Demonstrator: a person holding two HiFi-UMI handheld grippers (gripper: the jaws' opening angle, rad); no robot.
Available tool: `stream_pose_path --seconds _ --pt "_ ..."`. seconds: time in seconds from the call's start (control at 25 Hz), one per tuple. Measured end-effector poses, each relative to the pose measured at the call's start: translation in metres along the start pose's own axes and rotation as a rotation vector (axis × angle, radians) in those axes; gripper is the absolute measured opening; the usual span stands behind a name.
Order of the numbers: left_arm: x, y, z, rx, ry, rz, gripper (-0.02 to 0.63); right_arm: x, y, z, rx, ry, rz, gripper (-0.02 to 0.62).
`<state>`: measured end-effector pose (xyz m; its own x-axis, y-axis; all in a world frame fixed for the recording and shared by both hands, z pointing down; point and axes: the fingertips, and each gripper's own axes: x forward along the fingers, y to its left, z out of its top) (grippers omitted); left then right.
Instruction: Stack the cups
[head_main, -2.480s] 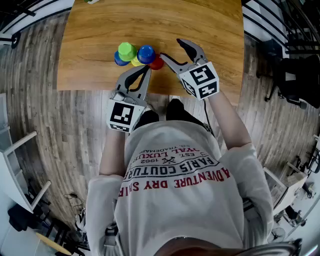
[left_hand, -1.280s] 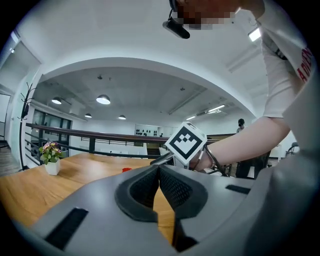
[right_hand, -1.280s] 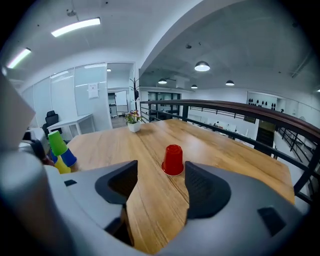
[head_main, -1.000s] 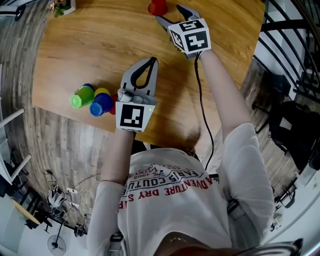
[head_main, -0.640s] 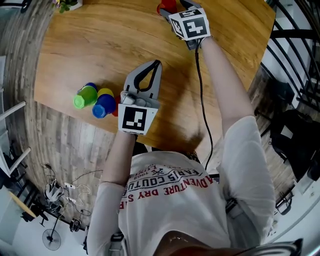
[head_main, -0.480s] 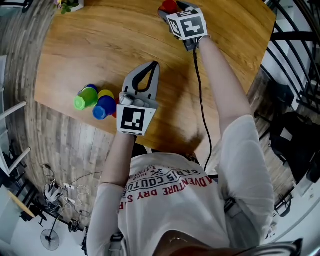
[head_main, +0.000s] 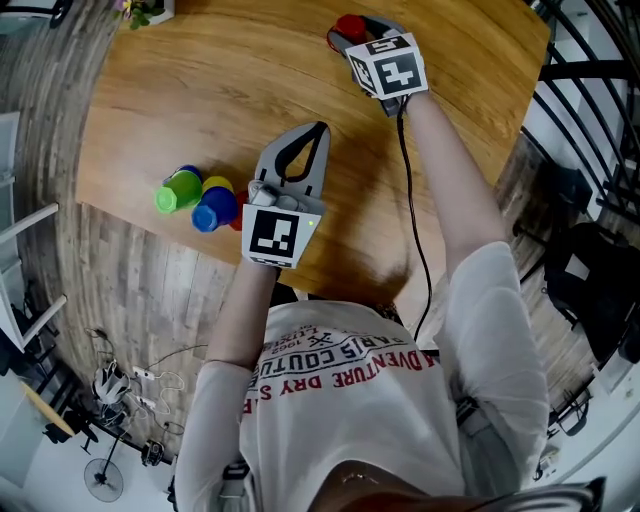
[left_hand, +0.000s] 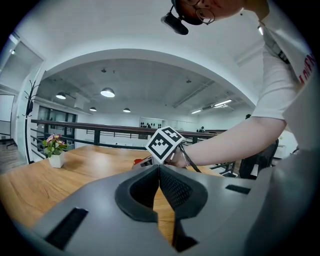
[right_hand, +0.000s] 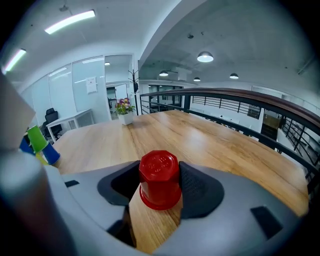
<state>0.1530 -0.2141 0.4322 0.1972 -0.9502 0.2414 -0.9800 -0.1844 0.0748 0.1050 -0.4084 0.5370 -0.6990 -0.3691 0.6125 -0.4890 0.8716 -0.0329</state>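
Right claw advanced, closing round upturned red cup.

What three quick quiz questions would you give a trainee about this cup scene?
1. True or false: the left tongs hold a cup.
2. Which cup stands between the right tongs? A green, B red, C blue.
3. Fill in: that cup stands ____ on the table.
Key: 1 false, they are shut and empty. 2 B, the red cup; the tongs are closing on it. 3 upside down.
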Motion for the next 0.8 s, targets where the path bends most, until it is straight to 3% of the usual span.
stream_pose_path --seconds 0.16,0.36,0.6,0.8 --pt "-0.008 -0.007 0.011 0.004 -0.018 -0.016 0.017 -0.032 0.009 -0.008 0.023 0.008 -0.006 0.253" --pt "-0.03 -0.02 0.019 0.068 -0.01 -0.041 0.017 -0.079 0.033 -0.019 0.066 0.032 -0.004 0.253" --pt "-0.063 -0.032 0.028 0.065 -0.017 -0.09 0.017 -0.127 0.062 -0.026 0.023 0.069 -0.037 0.253" --pt "-0.095 -0.041 0.047 0.117 -0.042 -0.145 0.017 -0.164 0.088 -0.018 0.027 0.043 -0.073 0.253"
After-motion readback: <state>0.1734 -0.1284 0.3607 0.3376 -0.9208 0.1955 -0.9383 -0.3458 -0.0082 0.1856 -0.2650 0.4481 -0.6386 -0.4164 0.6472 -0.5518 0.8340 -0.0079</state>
